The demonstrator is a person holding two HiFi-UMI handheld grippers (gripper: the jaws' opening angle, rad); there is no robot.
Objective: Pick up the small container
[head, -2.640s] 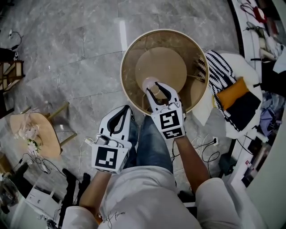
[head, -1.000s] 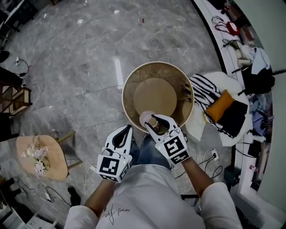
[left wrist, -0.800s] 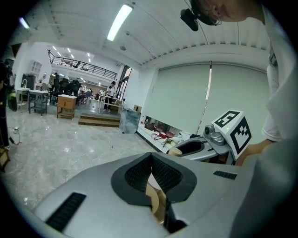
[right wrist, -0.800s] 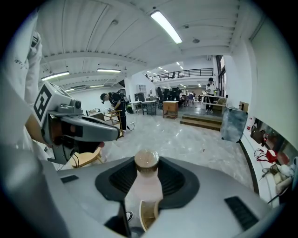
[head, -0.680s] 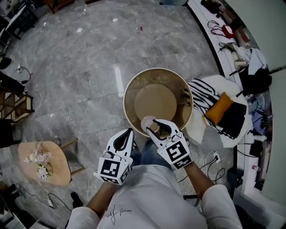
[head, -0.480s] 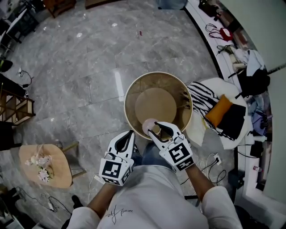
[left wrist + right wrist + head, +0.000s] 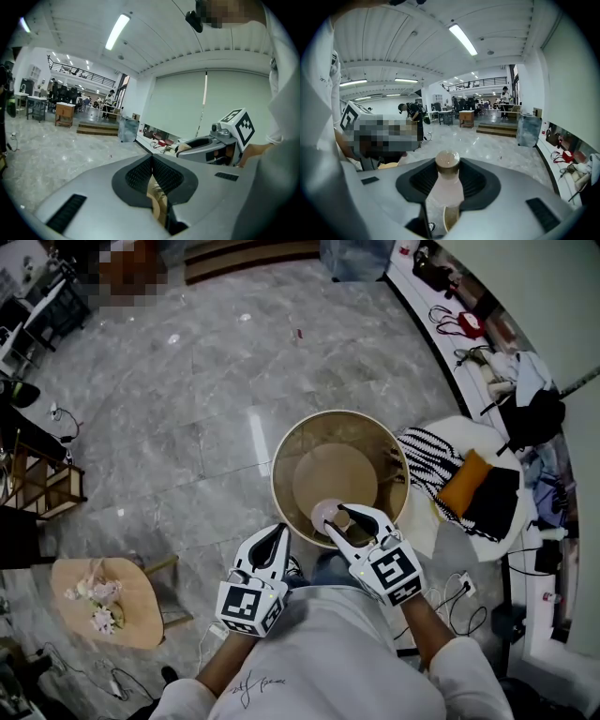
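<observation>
Gripped small pale-pink, brown-capped container (image 7: 446, 187) in right gripper (image 7: 335, 517) part-open fingers, above round wooden desk (image 7: 339, 413) near rim.
Judged lift step in hand; needed firm, steady hold next. Saw left gripper (image 7: 152, 161) fingers pressed together, empty.

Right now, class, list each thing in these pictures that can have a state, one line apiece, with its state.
small container: capped, upright, gripped in the right gripper.
right gripper: shut on the small container, above the round table's near rim.
left gripper: shut, nothing between its jaws.
round table: standing upright on the floor.
</observation>
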